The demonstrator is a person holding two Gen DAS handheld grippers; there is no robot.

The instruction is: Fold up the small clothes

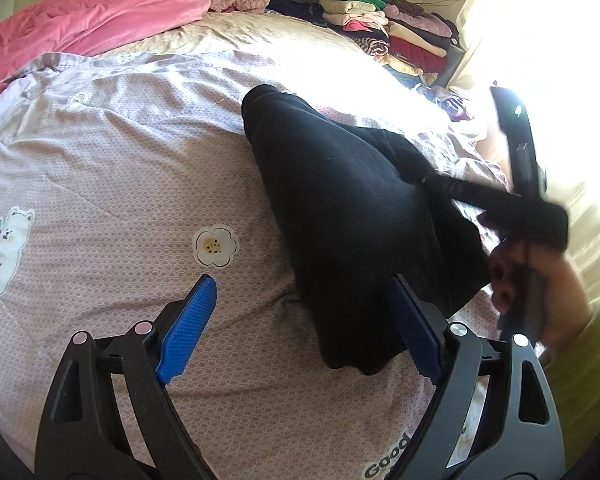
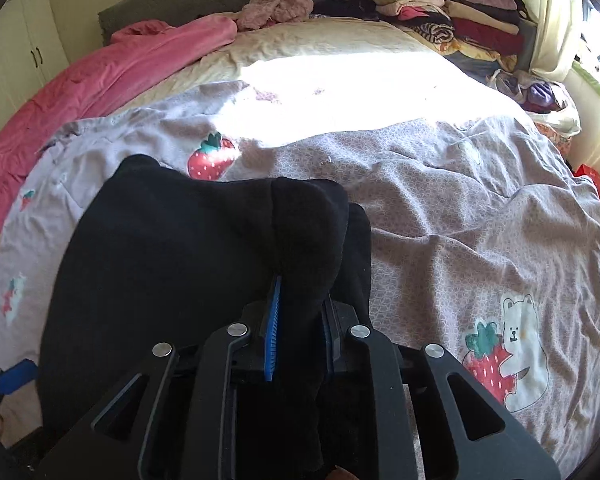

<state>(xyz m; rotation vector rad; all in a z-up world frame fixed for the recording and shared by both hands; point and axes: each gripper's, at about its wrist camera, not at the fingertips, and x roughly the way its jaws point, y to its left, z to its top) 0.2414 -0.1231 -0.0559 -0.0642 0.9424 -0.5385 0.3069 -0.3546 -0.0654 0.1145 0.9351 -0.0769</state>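
The right hand-held gripper [image 2: 298, 332] pinches a bunched fold of the black garment [image 2: 172, 264] between its blue pads [image 2: 271, 340]. The garment lies on the lilac quilt [image 2: 440, 208] (strawberry and bear prints) covering the bed, with folded clothes [image 2: 452, 12] stacked at the far corner.

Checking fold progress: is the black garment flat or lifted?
Partly lifted: the right gripper pinches a fold of the black garment; the rest lies on the bed.
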